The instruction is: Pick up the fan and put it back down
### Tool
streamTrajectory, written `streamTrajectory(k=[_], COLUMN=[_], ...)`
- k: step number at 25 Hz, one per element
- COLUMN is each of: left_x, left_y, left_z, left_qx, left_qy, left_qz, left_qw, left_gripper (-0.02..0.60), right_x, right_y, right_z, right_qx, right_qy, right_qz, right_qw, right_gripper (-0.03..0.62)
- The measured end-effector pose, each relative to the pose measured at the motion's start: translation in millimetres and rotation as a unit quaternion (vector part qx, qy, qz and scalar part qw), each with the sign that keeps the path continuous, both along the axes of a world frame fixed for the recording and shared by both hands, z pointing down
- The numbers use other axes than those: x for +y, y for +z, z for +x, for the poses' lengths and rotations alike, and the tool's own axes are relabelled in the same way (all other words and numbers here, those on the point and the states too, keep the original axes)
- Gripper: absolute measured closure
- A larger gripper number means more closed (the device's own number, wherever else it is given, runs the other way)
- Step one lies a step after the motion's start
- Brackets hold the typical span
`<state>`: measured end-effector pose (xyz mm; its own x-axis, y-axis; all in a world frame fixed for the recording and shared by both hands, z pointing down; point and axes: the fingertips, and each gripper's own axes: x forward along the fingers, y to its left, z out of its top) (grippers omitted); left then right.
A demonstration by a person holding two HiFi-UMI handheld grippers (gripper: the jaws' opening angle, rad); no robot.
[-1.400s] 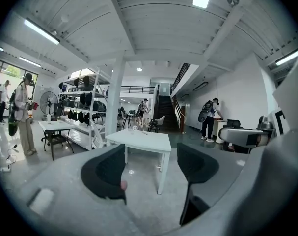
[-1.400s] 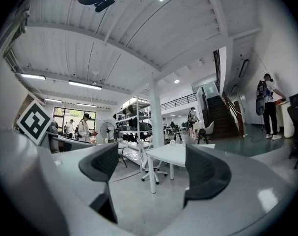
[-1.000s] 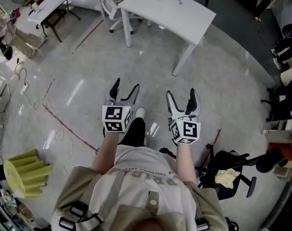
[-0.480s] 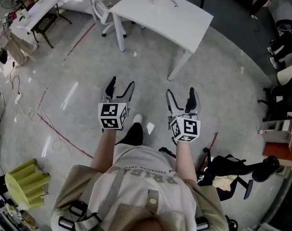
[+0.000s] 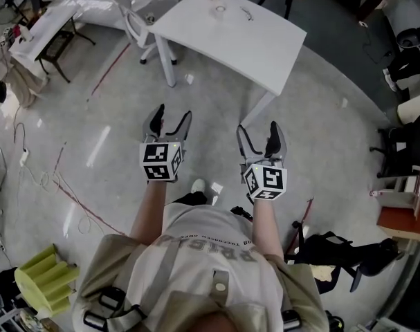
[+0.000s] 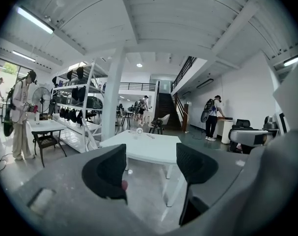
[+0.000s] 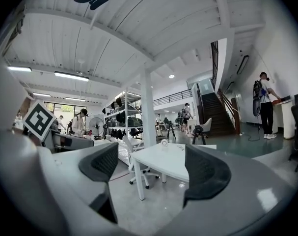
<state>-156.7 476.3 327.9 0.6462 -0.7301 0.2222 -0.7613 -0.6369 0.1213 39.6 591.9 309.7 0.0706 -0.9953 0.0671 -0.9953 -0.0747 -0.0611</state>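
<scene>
A small white round fan (image 5: 217,8) stands on the far part of a white table (image 5: 230,37) ahead of me. It shows small in the left gripper view (image 6: 139,130) and the right gripper view (image 7: 164,142). My left gripper (image 5: 167,120) and right gripper (image 5: 258,133) are held side by side over the floor, short of the table's near edge. Both are open with nothing between the jaws. Through each pair of jaws, left gripper (image 6: 151,168) and right gripper (image 7: 153,168), I see the table top.
A white office chair (image 5: 130,19) stands left of the table. Further left are a white desk (image 5: 40,30) and floor cables (image 5: 57,185). A yellow object (image 5: 47,282) lies behind left, a black chair (image 5: 341,251) behind right. A person (image 6: 21,112) stands near shelves (image 6: 80,107).
The white table has come closer and lower in the head view as I walk toward it. Both grippers stay open, held out in front.
</scene>
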Motion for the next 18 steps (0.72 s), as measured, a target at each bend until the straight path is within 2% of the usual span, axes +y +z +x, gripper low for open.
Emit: streamTrajectory(k=[7,18], left_x=[-48.2,-81.7], left_y=[-0.9,21.5], left_z=[19.0,24.9], left_qx=[-0.007,-0.024], left_qy=[0.009,0.003], left_qz=[0.012,-0.009], left_qw=[0.9999,0.9997], left_gripper=[0.249,0.249], right_x=[-47.6,-84.3], right_y=[1.4,16.6], right_z=[21.6,41.9], right_qx=[-0.001,-0.016], right_qy=[0.007,0.018], right_qz=[0.005,-0.005], right_qw=[1.000,1.000], right_gripper=[0.192,0.192])
